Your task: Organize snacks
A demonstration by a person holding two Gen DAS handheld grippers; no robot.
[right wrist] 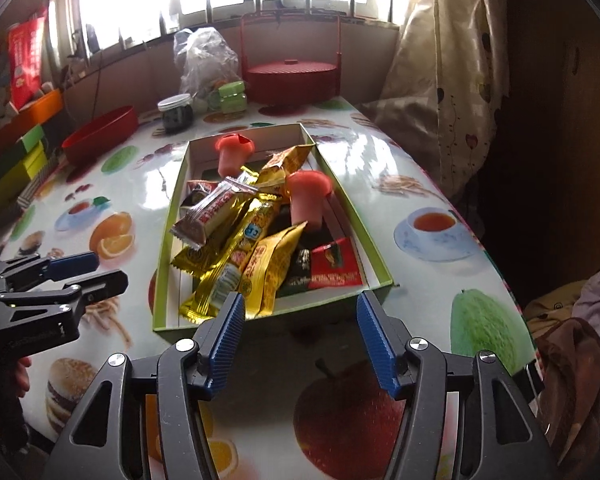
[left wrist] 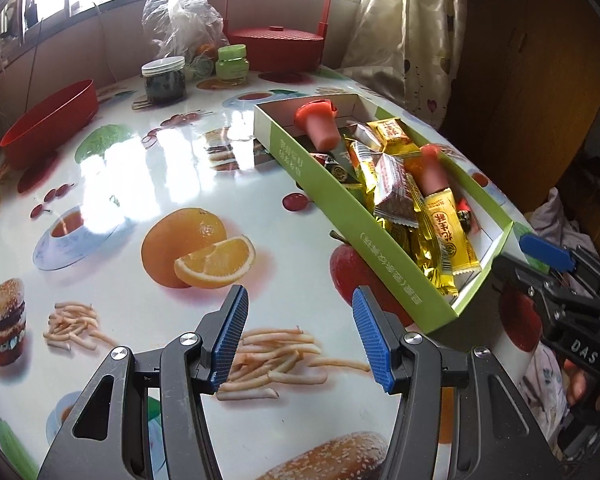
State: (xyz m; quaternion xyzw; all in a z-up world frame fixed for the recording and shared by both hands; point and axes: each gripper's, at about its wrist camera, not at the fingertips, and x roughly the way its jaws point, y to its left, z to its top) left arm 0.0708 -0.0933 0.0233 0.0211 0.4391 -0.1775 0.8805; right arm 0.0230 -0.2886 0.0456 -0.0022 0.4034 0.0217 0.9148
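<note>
Snacks (right wrist: 252, 236): a loose heap of foil-wrapped bars and small packets, gold, silver-brown, red and dark, lay crossed over one another inside a shallow green-sided box (right wrist: 162, 240). Two pink mushroom-shaped items lay among them, one (right wrist: 232, 154) at the box's far end, the other (right wrist: 306, 198) tipped against the right wall. No wrapper was seen loose on the bench (left wrist: 148, 184).

Progress, as judged: gathering looked done, since every snack visible was already in the box; sorting looked not yet begun, the wrappers being jumbled with no rows or groups. Straightening or grouping remained.

Box position: on the bench toward its right edge, long axis running from the near edge toward the window edge.

Right claw (right wrist: 300, 336): spread wide, holding nothing, poised just short of the box's near wall, the heap directly ahead of its pads.

Left claw (left wrist: 300, 332): spread wide, holding nothing, over bare bench at the near edge, the box's near corner just to its right.

Other items, far end of bench: red bowl (left wrist: 48, 120) toward the left edge; dark-filled jar (left wrist: 165, 80); green jar (left wrist: 232, 62); clear plastic bag (left wrist: 180, 16); red lidded basket (left wrist: 276, 46) with tall handle. Curtain (right wrist: 432, 64) hung beyond the right edge.
</note>
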